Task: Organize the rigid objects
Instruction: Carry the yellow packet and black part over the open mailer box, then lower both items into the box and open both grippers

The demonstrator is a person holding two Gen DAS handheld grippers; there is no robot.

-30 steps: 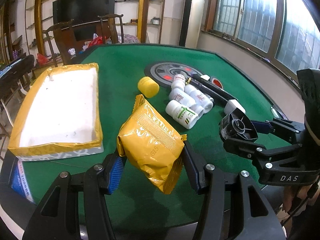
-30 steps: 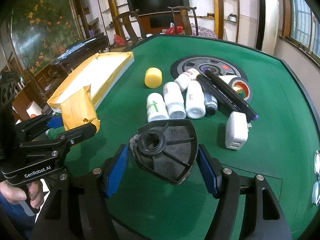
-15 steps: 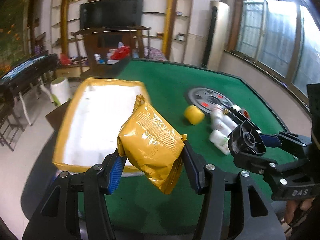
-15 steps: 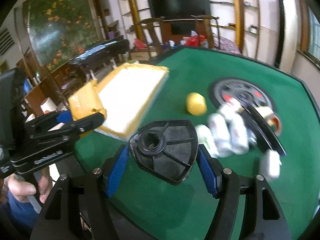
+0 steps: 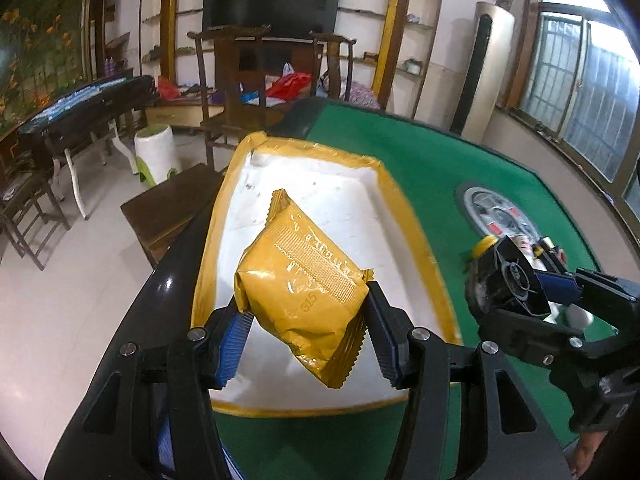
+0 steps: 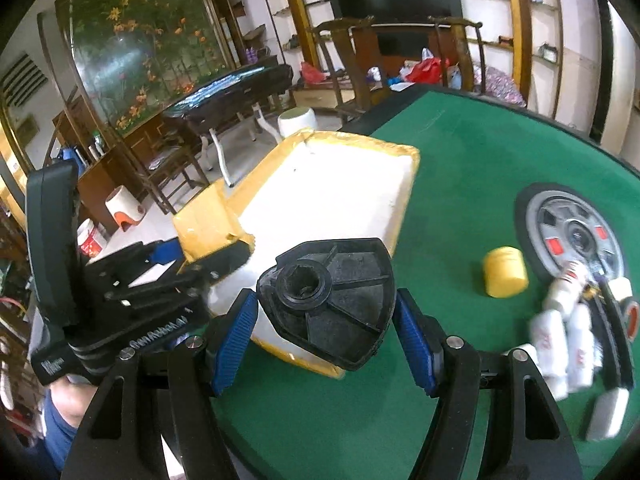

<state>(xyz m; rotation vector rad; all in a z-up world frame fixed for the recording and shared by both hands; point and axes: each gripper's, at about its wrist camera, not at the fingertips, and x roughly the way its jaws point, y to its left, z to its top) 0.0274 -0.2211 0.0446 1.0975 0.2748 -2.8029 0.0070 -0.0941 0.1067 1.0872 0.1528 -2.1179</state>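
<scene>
My left gripper [image 5: 306,332] is shut on a yellow foil packet [image 5: 302,294], held in the air over the near end of a shallow box [image 5: 408,216] with yellow walls and a white floor. My right gripper [image 6: 324,322] is shut on a black fan-shaped plastic part [image 6: 334,292] with a round socket, above the box's near right corner [image 6: 404,196]. In the left wrist view that black part [image 5: 508,284] and the right gripper [image 5: 532,296] hang to the right of the box. In the right wrist view the left gripper [image 6: 208,260] carries the packet [image 6: 208,228] at the left.
On the green table [image 6: 480,152] lie a yellow cap [image 6: 505,272], several white bottles [image 6: 560,328], a black bar and a white block [image 6: 608,412] beside a round grey centre plate [image 6: 572,232]. Beyond the table edge stand a wooden stool [image 5: 168,208], chairs and a white bin [image 5: 154,152].
Both grippers have swung left with their loads, away from the bottles. The box now lies directly beneath the packet, and the bottles have slid to the right edge of both views.
</scene>
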